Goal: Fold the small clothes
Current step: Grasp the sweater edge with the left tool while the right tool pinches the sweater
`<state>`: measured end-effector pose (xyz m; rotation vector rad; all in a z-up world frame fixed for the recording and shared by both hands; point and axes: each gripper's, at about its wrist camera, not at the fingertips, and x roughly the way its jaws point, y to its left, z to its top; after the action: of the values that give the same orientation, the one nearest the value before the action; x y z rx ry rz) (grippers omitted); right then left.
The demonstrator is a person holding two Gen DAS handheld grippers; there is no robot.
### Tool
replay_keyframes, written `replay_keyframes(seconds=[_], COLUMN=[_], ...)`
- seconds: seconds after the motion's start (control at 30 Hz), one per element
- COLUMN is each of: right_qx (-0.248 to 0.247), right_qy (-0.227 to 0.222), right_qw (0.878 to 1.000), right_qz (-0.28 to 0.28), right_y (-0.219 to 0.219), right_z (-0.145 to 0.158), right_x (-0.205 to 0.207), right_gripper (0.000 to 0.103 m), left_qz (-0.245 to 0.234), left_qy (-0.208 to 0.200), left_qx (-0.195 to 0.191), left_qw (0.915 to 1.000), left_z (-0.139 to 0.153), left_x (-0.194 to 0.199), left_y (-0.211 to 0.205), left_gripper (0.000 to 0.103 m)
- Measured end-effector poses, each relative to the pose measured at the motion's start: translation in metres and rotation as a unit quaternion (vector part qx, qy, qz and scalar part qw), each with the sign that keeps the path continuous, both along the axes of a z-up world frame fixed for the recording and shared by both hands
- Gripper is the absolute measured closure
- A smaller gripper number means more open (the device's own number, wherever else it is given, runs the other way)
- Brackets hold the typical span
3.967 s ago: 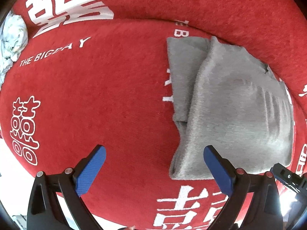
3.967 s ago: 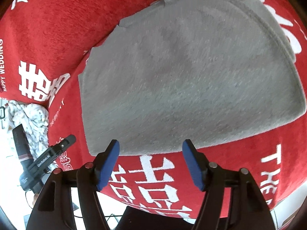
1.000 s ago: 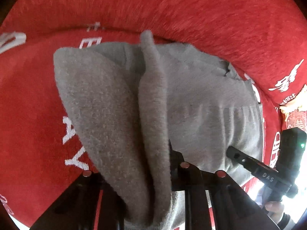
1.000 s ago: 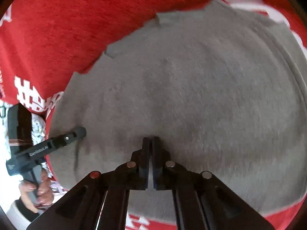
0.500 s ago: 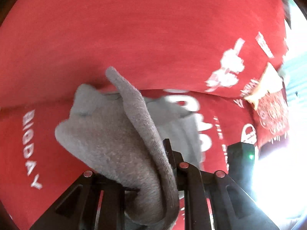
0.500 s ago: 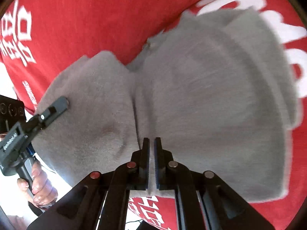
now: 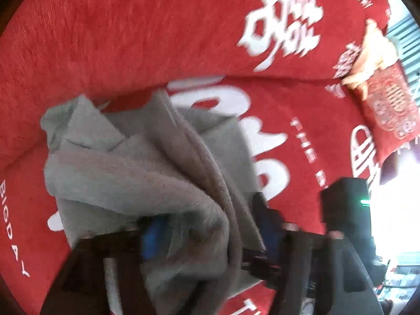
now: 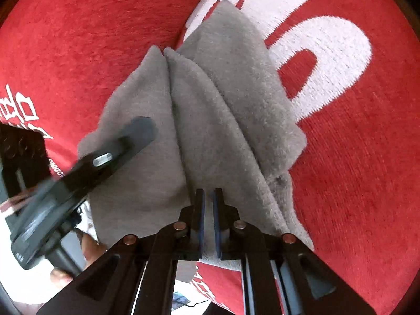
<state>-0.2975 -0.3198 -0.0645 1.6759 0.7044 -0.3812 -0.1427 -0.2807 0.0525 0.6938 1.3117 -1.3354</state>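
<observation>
Nearest to me, my right gripper (image 8: 207,211) has its blue pads almost together, pinching the near edge of the grey garment (image 8: 210,120); cloth fills the narrow slot between them. My left gripper (image 7: 210,232) has just been opening: its jaws now stand apart, with a thick bunch of the same grey cloth lying loosely between them and no pad visibly pressing it. That view is blurred, so I cannot confirm whether the cloth is fully free.

Step in hand, by my judgement: the fold-over is being released on the left side while the right side remains gripped. The next move calls for the right pads to let go as well, then both claws to clear the cloth without dragging it, and likely a flattening or a further fold.

Condition of the garment: soft, fleecy, gathered into several ridges that converge toward my right pads, not lying flat. It rests on the red blanket (image 8: 354,183) bearing large white lettering. Beyond it, at the far right of the left view, lies a red patterned cushion (image 7: 388,110).
</observation>
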Motion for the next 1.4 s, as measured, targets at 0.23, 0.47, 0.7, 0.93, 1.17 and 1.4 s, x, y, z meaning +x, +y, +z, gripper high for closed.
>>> replay_keyframes(seconds=[0.23,0.47,0.7,0.93,1.17,1.4], right_qx=[0.033,0.098,0.12,-0.043,-0.147,-0.126], right_qy=[-0.042,-0.118,-0.16,0.026,0.068,0.123], right_qw=[0.997,0.976,0.964,0.998,0.985,0.983], right_qz=[-0.063,-0.157,-0.176,0.024,0.058,0.048], right_y=[-0.016,-0.027,-0.054,-0.067,-0.055,-0.059], right_z=[-0.007,-0.023,-0.029,0.023,0.064,0.028], right_x=[-0.008,-0.027,-0.04,0.018,0.013,0.003], right_gripper=[0.085,0.048,0.024,0.088,0.089,0.083], left_qz=[-0.004,0.101,0.184,0.192,0.147,0.145], left_qy=[-0.018,-0.071,-0.076,-0.078,-0.084,-0.085], left_qx=[-0.044,-0.008,0.051,0.07,0.061,0.066], left_qw=[0.9989,0.9924,0.9786,0.9759,0.9837,0.9836], left_z=[0.04,0.028,-0.012,-0.026,-0.026,-0.04], left_x=[0.0,0.067,0.116,0.116,0.097,0.091], left_y=[0.012,0.053,0.086,0.079,0.075,0.08], left_gripper=[0.034,0.035,0.035,0.035,0.034,0.023])
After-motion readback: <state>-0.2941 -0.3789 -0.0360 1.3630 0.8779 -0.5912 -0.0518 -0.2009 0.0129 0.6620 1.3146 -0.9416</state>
